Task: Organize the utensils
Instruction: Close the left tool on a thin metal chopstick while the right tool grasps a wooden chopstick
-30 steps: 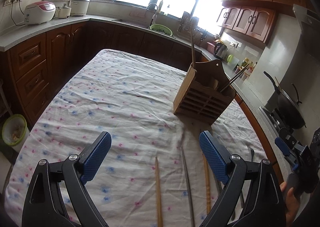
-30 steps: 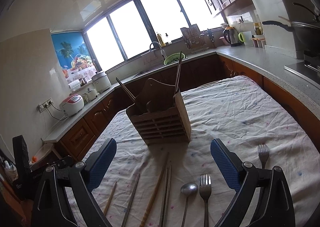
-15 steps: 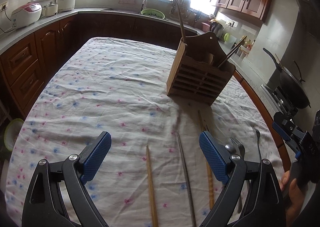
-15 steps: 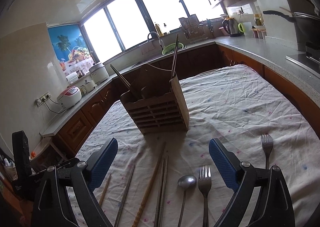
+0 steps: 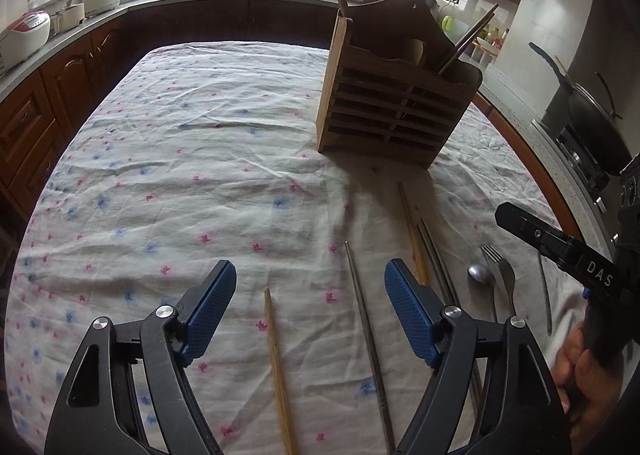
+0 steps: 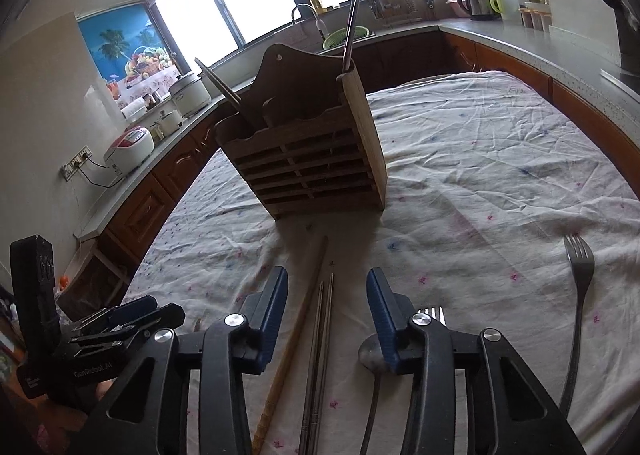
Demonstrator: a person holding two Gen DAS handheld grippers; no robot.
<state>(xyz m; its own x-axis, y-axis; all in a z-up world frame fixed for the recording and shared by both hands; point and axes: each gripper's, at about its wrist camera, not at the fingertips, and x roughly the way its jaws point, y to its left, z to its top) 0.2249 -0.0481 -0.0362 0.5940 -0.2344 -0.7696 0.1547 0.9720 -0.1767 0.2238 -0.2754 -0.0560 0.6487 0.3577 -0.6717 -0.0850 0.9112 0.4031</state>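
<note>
A: Where do the utensils lie?

B: On the flowered tablecloth (image 5: 192, 159), in front of the wooden holder (image 5: 392, 103). Under the left gripper (image 5: 310, 311) I see a wooden chopstick (image 5: 278, 367) and a thin metal chopstick (image 5: 368, 331), both running out of the bottom of the picture.

A: Is the left gripper holding either?

B: No. Its jaws are closing, but they stand well apart above the cloth, and the pads touch nothing. The two chopsticks lie in the gap between them.

A: And the right gripper (image 6: 327, 319)?

B: Its jaws are closing too, and stand much nearer together. A pair of metal chopsticks (image 6: 322, 335) lies between them, with a long wooden chopstick (image 6: 298, 327) just beside, close to the left pad. The pads do not press on either as far as I can tell.

A: What is hard to make out?

B: The spoon (image 6: 370, 351) and the fork (image 6: 431, 313) next to it are mostly covered by the right finger; only the bowl's edge and the tine tips show. A second fork (image 6: 578, 295) lies apart at the right. The holder's compartments are dark, so what stands in them is unclear, apart from a metal stick (image 6: 351, 21) and a dark handle (image 6: 224, 89) poking out. A person's hand (image 5: 580, 371) shows partly at the left view's edge.
</note>
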